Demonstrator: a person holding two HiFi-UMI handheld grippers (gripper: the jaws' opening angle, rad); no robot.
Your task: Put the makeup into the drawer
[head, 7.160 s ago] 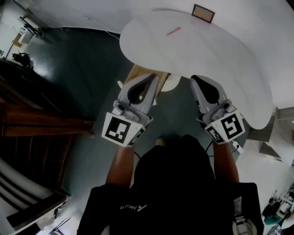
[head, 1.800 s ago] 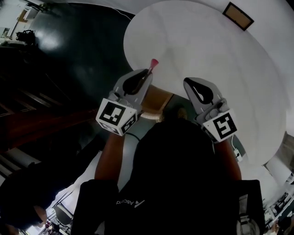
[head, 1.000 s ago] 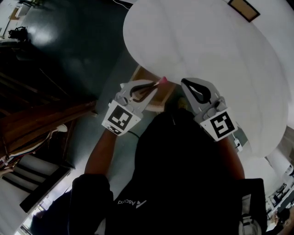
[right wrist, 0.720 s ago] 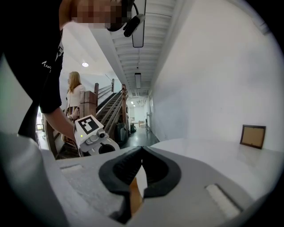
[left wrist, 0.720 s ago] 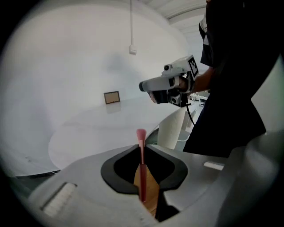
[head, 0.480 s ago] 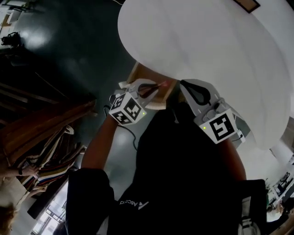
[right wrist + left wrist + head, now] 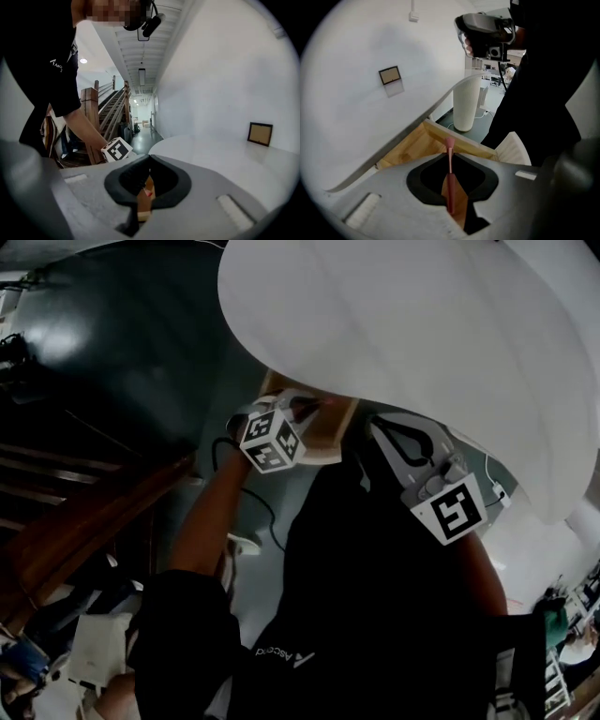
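A thin pink makeup stick [image 7: 450,185] is gripped lengthwise in my left gripper [image 7: 450,157], its flared tip [image 7: 449,143] poking out past the jaws. That gripper [image 7: 302,413] points steeply down over the open wooden drawer [image 7: 410,150], which juts from under the white round table [image 7: 422,334]. In the head view the drawer [image 7: 330,432] lies between both grippers. My right gripper [image 7: 380,425] hovers beside the drawer's right side, shut, with nothing in it [image 7: 149,158]. Through its jaws I see the drawer's wood [image 7: 144,201].
A white ribbed cylinder [image 7: 467,105] stands on the dark floor behind the drawer. A small framed picture [image 7: 260,133] stands on the tabletop. A wooden staircase [image 7: 84,521] rises at the left, and a cable [image 7: 253,507] trails on the floor.
My left gripper has dropped from tabletop height to just over the open drawer, rolling as it went, still shut on the pink stick. The right gripper has sunk a little.
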